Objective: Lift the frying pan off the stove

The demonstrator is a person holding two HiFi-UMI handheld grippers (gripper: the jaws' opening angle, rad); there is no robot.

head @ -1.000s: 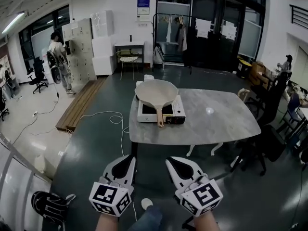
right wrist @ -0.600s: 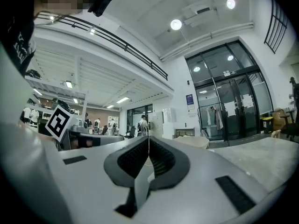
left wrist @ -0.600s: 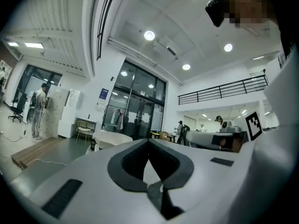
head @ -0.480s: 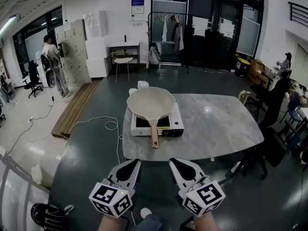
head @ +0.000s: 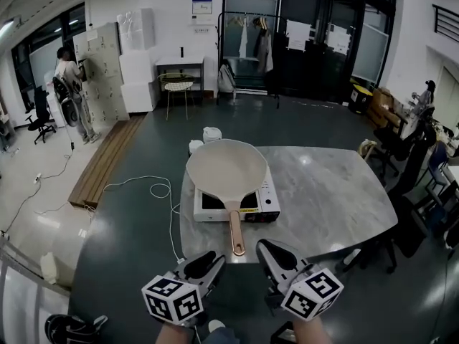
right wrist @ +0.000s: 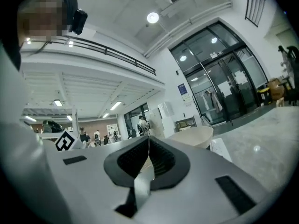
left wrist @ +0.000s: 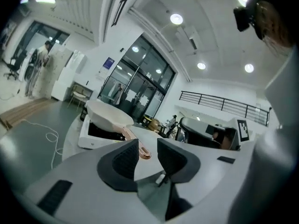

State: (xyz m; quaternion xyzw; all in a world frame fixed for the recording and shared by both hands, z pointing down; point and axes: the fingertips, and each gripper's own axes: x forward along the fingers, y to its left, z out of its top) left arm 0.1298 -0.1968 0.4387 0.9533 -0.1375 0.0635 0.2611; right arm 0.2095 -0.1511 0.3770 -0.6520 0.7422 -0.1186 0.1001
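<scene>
A cream frying pan [head: 226,168] with a copper-coloured handle [head: 236,232] sits on a white portable stove [head: 231,205] on the grey marble table [head: 323,192]. The handle points toward me, past the stove's front. My left gripper [head: 210,261] hovers just short of the handle's end, slightly left of it; its jaws are opening, with nothing between them. In the left gripper view the pan [left wrist: 105,111] and handle tip [left wrist: 143,152] show beyond the jaws of the left gripper [left wrist: 145,157]. My right gripper [head: 270,251] is shut and empty, right of the handle. The right gripper view shows the pan [right wrist: 196,135] ahead.
Two small white pots [head: 204,138] stand on the table's far left corner behind the stove. A white cable [head: 154,192] trails on the floor to the left. Chairs [head: 407,185] stand right of the table. A person [head: 68,84] stands far off by the lockers.
The table and pan have come closer as I moved forward. Both grippers now reach near the table's front edge. The left gripper's jaws have parted; the right stays shut.
</scene>
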